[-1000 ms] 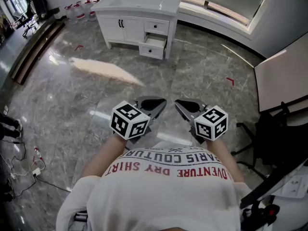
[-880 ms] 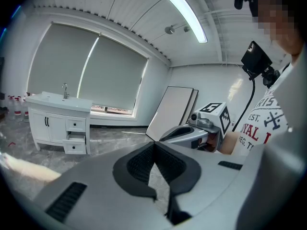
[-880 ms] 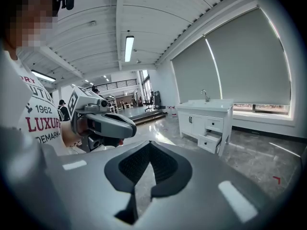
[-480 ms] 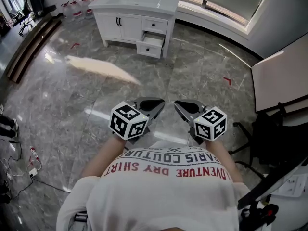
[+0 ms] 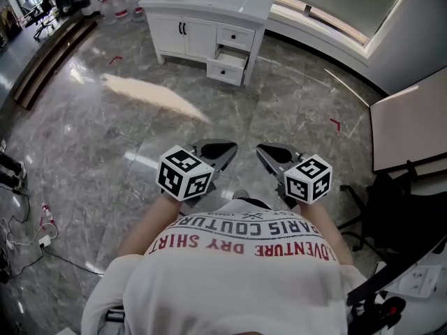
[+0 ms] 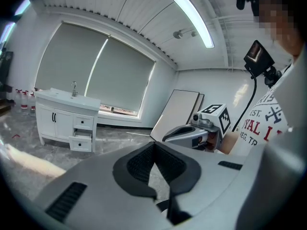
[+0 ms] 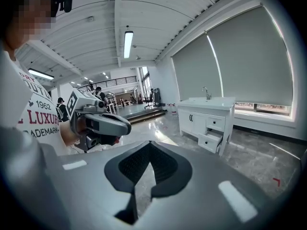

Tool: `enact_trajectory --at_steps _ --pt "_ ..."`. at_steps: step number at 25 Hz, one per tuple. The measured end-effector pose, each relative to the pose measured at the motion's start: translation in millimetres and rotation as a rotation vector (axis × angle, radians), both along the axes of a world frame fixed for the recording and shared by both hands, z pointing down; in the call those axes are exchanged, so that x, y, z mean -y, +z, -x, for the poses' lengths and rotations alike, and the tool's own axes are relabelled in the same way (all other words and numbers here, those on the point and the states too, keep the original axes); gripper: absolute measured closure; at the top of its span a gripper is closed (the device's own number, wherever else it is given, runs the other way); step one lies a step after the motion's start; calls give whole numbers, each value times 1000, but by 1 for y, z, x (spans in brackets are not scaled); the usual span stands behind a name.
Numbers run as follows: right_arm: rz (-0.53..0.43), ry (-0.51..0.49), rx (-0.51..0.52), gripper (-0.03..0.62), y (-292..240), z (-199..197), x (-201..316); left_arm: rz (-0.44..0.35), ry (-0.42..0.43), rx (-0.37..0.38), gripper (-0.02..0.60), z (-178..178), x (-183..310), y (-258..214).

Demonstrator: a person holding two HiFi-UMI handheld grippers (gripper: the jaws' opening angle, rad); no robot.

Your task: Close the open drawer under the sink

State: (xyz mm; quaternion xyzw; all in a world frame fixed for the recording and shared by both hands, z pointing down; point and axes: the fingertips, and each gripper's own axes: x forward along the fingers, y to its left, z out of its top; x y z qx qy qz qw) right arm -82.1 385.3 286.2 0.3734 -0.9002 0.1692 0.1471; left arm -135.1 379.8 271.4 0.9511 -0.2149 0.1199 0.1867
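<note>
A white vanity [image 5: 183, 35] with a sink on top stands far across the floor. Its lower right drawer [image 5: 226, 70] is pulled out, also showing as the drawer [image 6: 80, 142] and the drawer [image 7: 210, 141]. I hold both grippers close to my chest, far from the vanity. The left gripper [image 5: 227, 147] is shut with nothing in it; its jaws meet at the left gripper's tip [image 6: 154, 144]. The right gripper [image 5: 264, 149] is shut and empty too, its pads touching at the right gripper's tip [image 7: 150, 144]. They hang side by side a small gap apart.
Grey marble floor with a bright glare patch [image 5: 154, 96] lies between me and the vanity. Water jugs [image 5: 122, 5] stand left of it. A dark step [image 5: 52, 54] runs along the left. A white board [image 5: 412, 124] and black chair [image 5: 391, 201] are on the right; cables [image 5: 28, 236] lie at left.
Both grippers stay shut in the same place before my chest. The head view has shifted a little, so the vanity sits slightly further right.
</note>
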Motion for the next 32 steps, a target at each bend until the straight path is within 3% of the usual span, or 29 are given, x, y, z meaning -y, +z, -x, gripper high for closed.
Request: enact_trajectory --at_steps 7,21,26,32 --pt "-3 -25 15 594 12 13 41 8 -41 21 580 19 33 17" --pt "139 -12 75 594 84 -113 344 149 -57 123 578 -100 326 83" --pt "136 -24 50 594 80 -157 443 129 -64 140 578 -140 431 75" --pt "77 -33 12 594 66 -176 510 97 -81 110 578 -157 496 63"
